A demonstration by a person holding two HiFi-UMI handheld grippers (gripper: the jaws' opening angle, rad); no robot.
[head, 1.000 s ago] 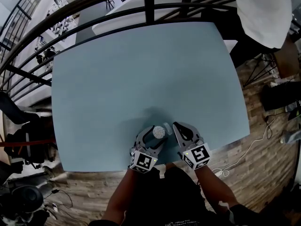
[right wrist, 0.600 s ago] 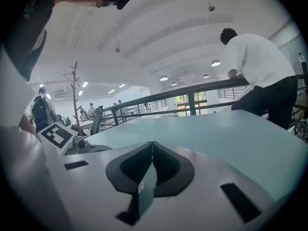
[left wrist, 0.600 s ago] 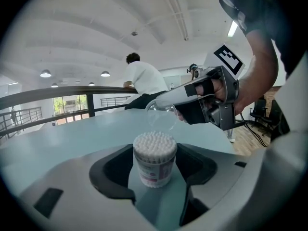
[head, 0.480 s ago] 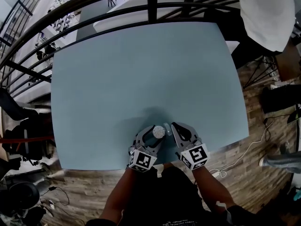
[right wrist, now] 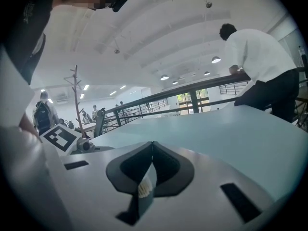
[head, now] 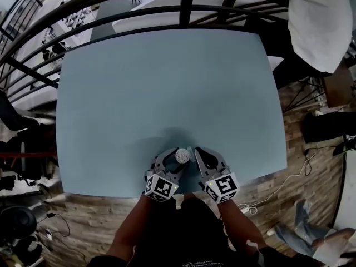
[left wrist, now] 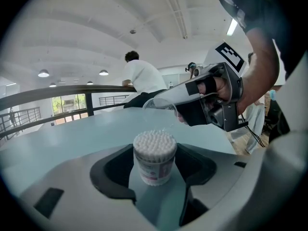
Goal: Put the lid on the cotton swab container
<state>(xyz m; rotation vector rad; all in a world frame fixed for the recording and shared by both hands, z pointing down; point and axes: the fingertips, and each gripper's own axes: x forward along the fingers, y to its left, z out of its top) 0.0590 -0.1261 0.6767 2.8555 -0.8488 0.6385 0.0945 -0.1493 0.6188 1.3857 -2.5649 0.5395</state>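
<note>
A small round cotton swab container (head: 182,155), open and packed with white swab tips, stands on the blue table (head: 167,82) near its front edge. In the left gripper view the container (left wrist: 154,158) stands upright between the two black pads, and my left gripper (left wrist: 155,170) is shut on its sides. Just right of it in the head view, my right gripper (head: 194,152) is shut on the rim of a clear plastic lid (left wrist: 161,104). The lid hangs tilted a little above and behind the container. In the right gripper view the lid (right wrist: 144,189) shows as a thin clear edge between the closed jaws.
A dark metal railing (head: 183,4) runs along the table's far side. A person in a white shirt (head: 311,21) leans at the far right corner. The front table edge (head: 183,194) lies just under my grippers. Cables lie on the wooden floor (head: 289,177) to the right.
The left jaws have narrowed onto the container. Both grippers have drifted slightly left, and the right one has brought the lid closer to the container.
</note>
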